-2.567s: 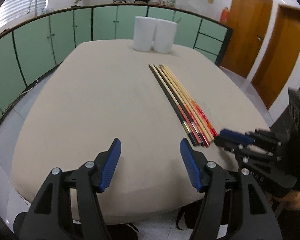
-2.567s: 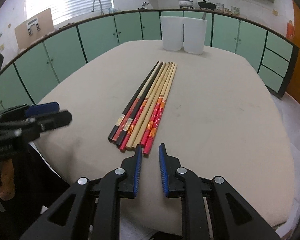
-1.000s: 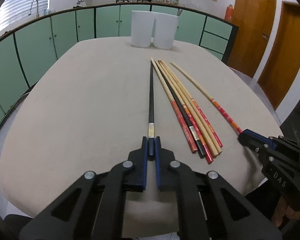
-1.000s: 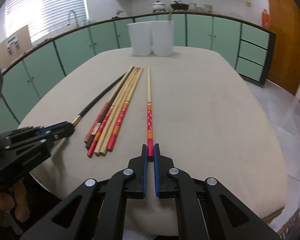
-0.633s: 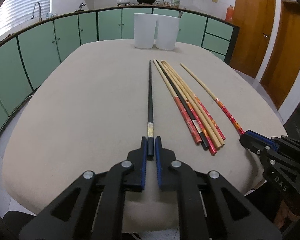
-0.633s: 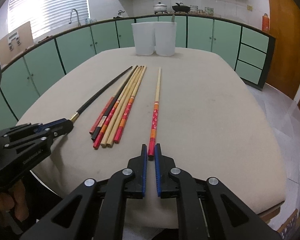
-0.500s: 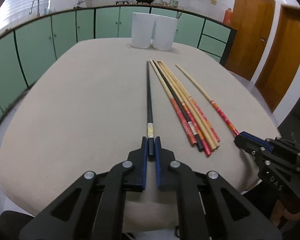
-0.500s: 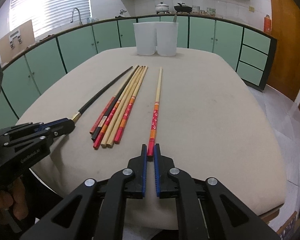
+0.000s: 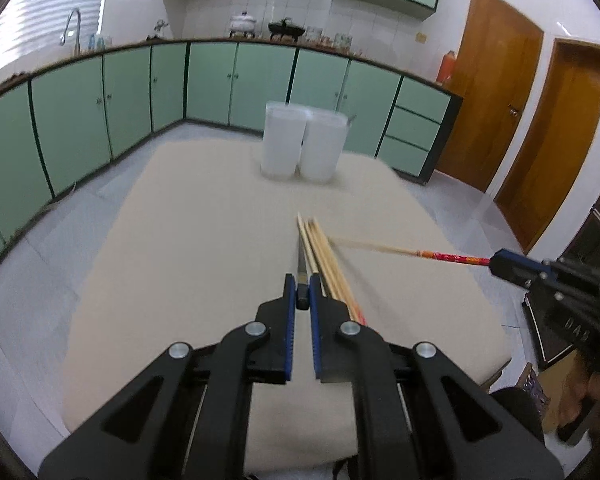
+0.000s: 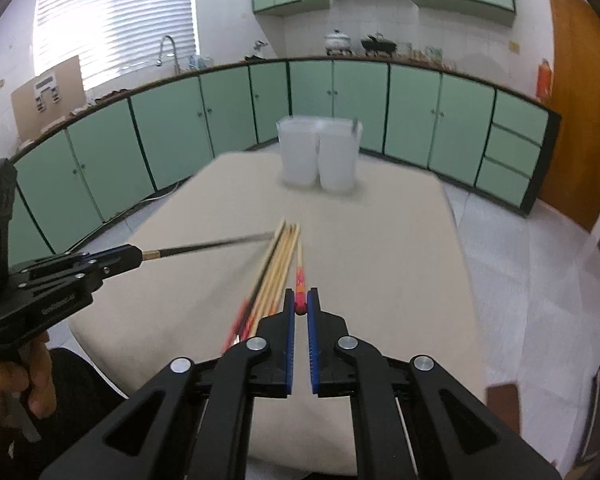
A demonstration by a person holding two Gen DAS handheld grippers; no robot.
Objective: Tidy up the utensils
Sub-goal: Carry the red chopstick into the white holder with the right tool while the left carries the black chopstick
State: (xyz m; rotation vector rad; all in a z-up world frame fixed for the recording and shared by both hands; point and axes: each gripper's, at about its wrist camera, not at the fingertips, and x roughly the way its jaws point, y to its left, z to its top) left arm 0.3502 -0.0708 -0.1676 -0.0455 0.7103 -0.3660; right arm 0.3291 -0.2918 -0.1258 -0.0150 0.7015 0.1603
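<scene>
My left gripper (image 9: 302,292) is shut on the end of a black chopstick (image 9: 301,264) and holds it lifted above the table, pointing forward; it also shows in the right wrist view (image 10: 204,246). My right gripper (image 10: 300,304) is shut on the red end of a red-and-wood chopstick (image 10: 299,276), also lifted; it shows in the left wrist view (image 9: 404,250). Several chopsticks (image 9: 328,264) lie in a bundle on the beige table (image 9: 204,248). Two white holder cups (image 9: 300,146) stand at the table's far end.
Green cabinets (image 9: 100,108) run along the left and back walls. Wooden doors (image 9: 540,120) stand at the right. The table's near edge (image 9: 300,460) lies just under my grippers.
Both grippers have risen and tilted up, lifting their chopsticks off the table. The black and red chopsticks now hang in the air with tips converging over the bundle.
</scene>
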